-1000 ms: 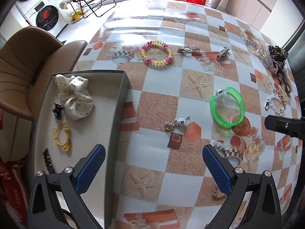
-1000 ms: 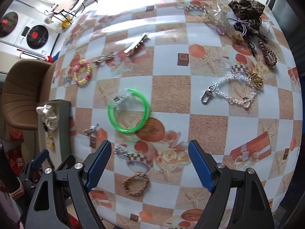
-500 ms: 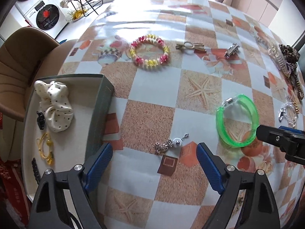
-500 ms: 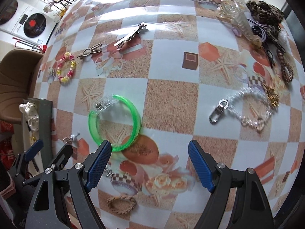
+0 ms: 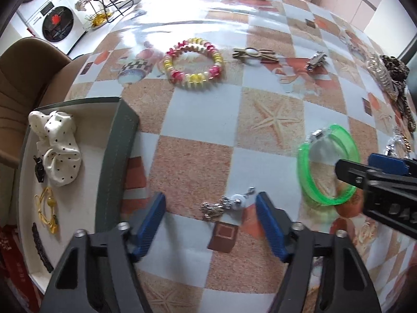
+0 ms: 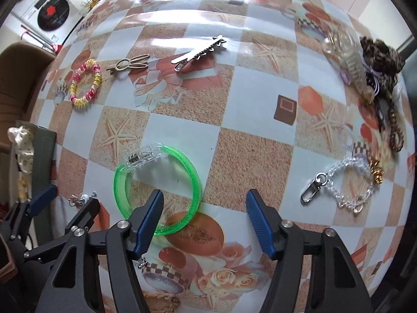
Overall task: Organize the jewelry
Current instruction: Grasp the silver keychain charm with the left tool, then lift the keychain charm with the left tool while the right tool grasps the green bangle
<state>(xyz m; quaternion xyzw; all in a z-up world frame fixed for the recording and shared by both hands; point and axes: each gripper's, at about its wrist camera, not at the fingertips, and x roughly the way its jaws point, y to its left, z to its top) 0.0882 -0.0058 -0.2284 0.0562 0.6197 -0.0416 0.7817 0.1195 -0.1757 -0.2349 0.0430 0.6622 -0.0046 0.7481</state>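
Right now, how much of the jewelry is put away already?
A few pieces already lie in the tray: a dotted scrunchie, a yellow cord and two dark clips. The left hand-held gripper is closing around a small silver charm, and the right hand-held gripper is closing over the green bangle. Neither is gripped yet. The beaded bracelet, hair clips and keychain chain are left on the table.

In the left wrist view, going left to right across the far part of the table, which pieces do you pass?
Pink-and-yellow bead bracelet → bronze hair clip → silver toothed clip → clear claw clip.
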